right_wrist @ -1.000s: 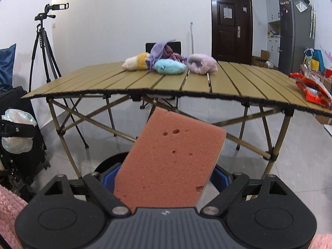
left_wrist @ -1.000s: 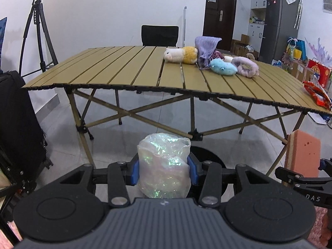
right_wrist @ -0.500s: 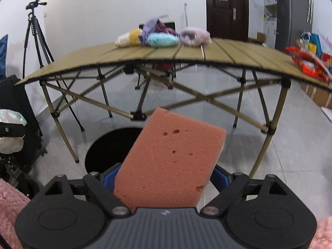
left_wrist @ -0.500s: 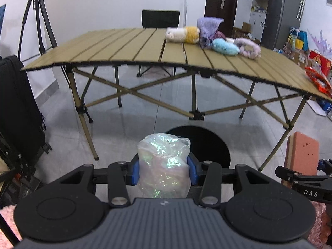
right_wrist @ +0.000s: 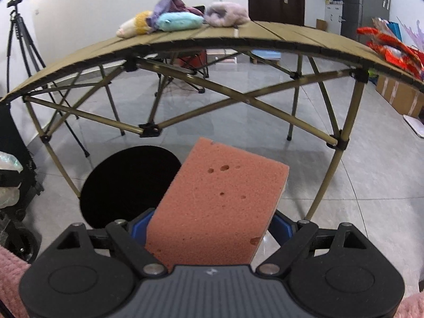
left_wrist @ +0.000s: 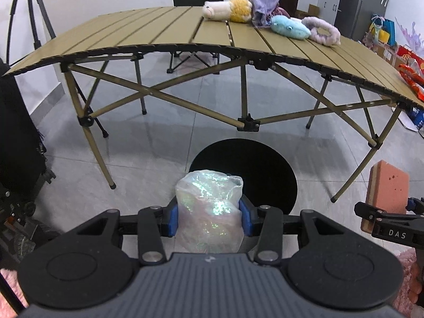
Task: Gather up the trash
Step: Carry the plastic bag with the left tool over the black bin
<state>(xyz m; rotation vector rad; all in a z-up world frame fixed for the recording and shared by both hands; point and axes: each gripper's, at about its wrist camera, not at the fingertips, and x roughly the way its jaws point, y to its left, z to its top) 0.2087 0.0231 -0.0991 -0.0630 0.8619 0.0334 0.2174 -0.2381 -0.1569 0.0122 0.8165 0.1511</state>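
Left hand-held gripper [left_wrist: 209, 221] was clamped on a crumpled plastic bag [left_wrist: 209, 209] at the near rim of the black bin [left_wrist: 265, 175]; right hand-held gripper [right_wrist: 209, 229] gripped a sponge [right_wrist: 217, 201] beside the bin. Each probably needed centering over the bin's mouth before letting go.

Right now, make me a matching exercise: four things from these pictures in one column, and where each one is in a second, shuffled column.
Things:
1. crumpled iridescent plastic wrap
2. salmon-pink porous sponge
3. light blue plush toy
4. round black bin opening

Places:
A. on the slatted tan folding table
B. clamped in the right tool
C. on the floor by the table's near edge
D. clamped in the left tool

Pairs: 1-D, 2-B, 3-A, 4-C
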